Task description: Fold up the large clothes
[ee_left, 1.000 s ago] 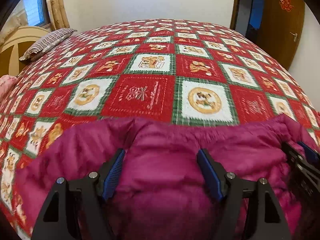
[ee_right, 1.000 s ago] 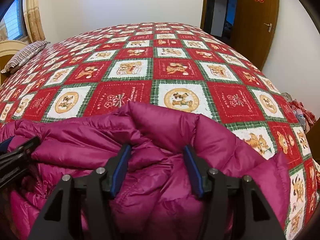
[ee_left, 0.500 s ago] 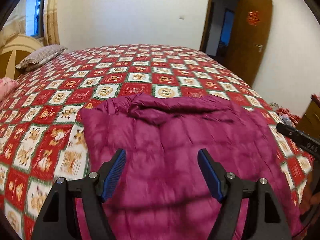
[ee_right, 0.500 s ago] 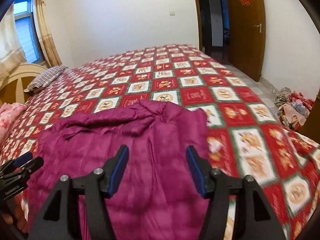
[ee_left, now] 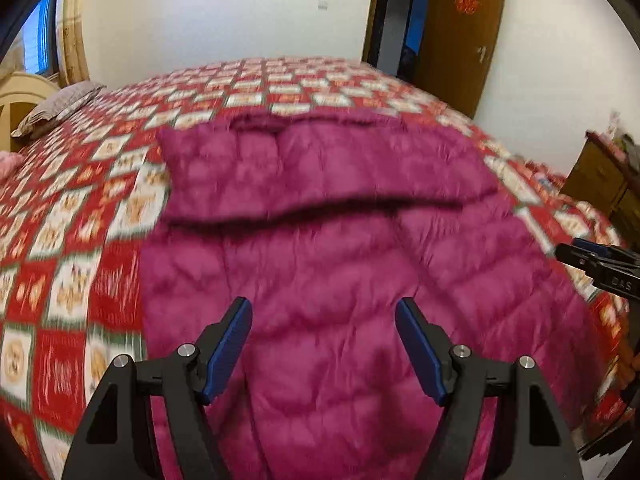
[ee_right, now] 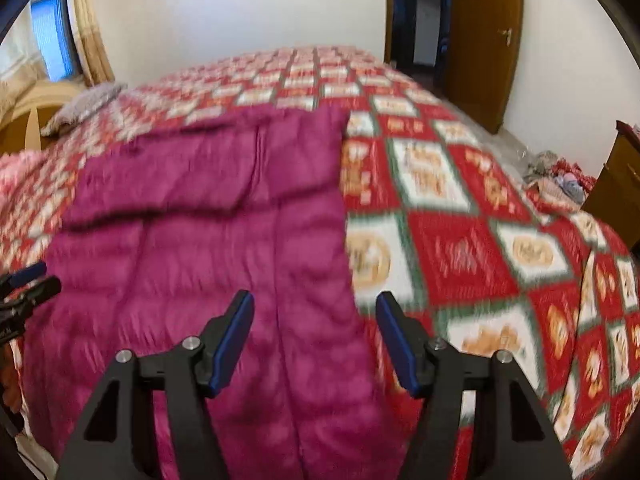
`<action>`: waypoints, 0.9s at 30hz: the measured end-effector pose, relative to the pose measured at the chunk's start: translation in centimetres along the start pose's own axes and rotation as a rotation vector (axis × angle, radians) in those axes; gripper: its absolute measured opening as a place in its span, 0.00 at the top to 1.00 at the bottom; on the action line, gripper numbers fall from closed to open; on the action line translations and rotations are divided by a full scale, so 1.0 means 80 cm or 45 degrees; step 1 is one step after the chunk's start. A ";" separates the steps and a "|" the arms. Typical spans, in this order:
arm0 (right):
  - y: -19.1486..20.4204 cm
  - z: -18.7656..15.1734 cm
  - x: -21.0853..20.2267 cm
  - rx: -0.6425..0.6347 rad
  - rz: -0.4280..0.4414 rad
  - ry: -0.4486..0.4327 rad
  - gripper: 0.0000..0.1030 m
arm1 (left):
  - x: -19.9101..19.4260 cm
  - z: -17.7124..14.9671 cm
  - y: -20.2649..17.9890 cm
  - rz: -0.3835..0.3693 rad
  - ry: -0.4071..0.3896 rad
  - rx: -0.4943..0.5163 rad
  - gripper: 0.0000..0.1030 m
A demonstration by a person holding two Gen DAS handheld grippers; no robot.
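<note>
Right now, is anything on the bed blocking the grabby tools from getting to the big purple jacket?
Nothing visible is in the way. Both tools, the left tool and the right tool, hang open right above the magenta puffer jacket, which lies spread on the red patterned bedspread. The striped pillow sits far off by the headboard.

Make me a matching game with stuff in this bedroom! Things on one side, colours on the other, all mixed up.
Things:
1. puffy jacket
2. door
3. pillow
4. bedspread

Colours:
A. brown
B. red, white and green squares
C. magenta
D. greyish

Pairs: 1-C, 2-A, 3-D, 4-B
</note>
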State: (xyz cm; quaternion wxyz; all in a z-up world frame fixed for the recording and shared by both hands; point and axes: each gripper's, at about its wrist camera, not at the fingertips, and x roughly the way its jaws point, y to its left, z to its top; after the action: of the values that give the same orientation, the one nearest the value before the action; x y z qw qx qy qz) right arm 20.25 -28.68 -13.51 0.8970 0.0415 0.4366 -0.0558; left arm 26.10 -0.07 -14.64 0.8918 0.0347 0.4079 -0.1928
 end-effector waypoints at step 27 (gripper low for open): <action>-0.041 -0.172 -0.067 -0.014 -0.003 0.077 0.26 | -0.114 -0.190 0.047 0.014 0.001 -0.188 0.27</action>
State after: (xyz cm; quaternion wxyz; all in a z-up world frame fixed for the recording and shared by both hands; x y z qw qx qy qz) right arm 5.79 -29.87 -17.83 0.8834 0.0378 0.4640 -0.0532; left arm 11.29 9.61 -18.35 0.8928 -0.0288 0.4211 -0.1572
